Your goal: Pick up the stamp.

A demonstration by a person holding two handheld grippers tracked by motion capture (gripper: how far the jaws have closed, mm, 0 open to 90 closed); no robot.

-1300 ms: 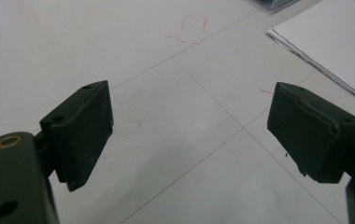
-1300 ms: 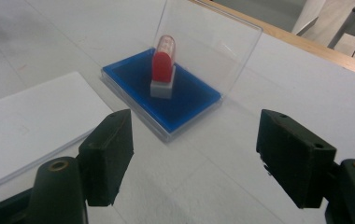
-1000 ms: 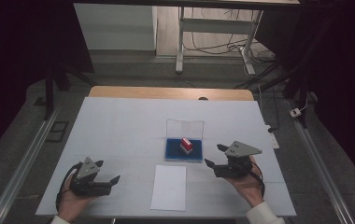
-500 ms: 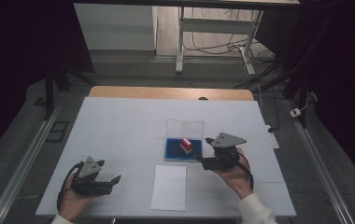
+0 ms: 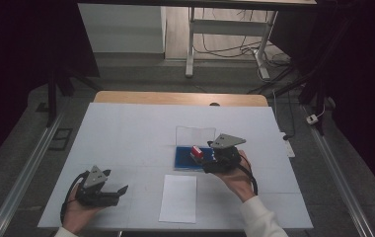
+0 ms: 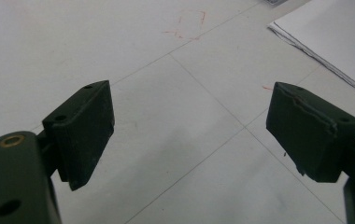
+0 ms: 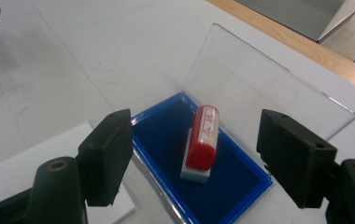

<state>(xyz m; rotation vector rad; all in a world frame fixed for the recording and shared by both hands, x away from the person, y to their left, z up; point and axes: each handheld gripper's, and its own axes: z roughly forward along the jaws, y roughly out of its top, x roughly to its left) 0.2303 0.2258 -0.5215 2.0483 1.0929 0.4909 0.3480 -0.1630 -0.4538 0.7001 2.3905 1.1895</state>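
- Two tongs are in my hands over the white counter [image 5: 126,133], and I go across it from my left to my right.
- My left tongs [image 5: 119,191] rest low near the counter's near left corner, pointing toward the middle; in the left gripper view [image 6: 189,126] the jaws stand wide apart with bare counter between them and nothing held.
- Just right of them lies a white sheet of paper [image 5: 178,197], flat near the counter's near edge; its corner also shows at the upper right of the left gripper view [image 6: 334,37].
- Beyond the paper, about mid-counter, sits a blue ink pad [image 5: 183,158] in a clear case whose lid [image 5: 195,134] stands open at the far side.
- On the pad stands a red-topped stamp [image 5: 197,153], its white base down on the blue; the right gripper view shows the stamp [image 7: 202,137] with lettering on its red top and the pad's rim [image 7: 157,154] around it.
- My right tongs [image 5: 206,159] hover at the pad's right side, just beside the stamp; in the right gripper view [image 7: 194,158] the jaws are spread wide, one on each side of the stamp, clear of it and gripping nothing.
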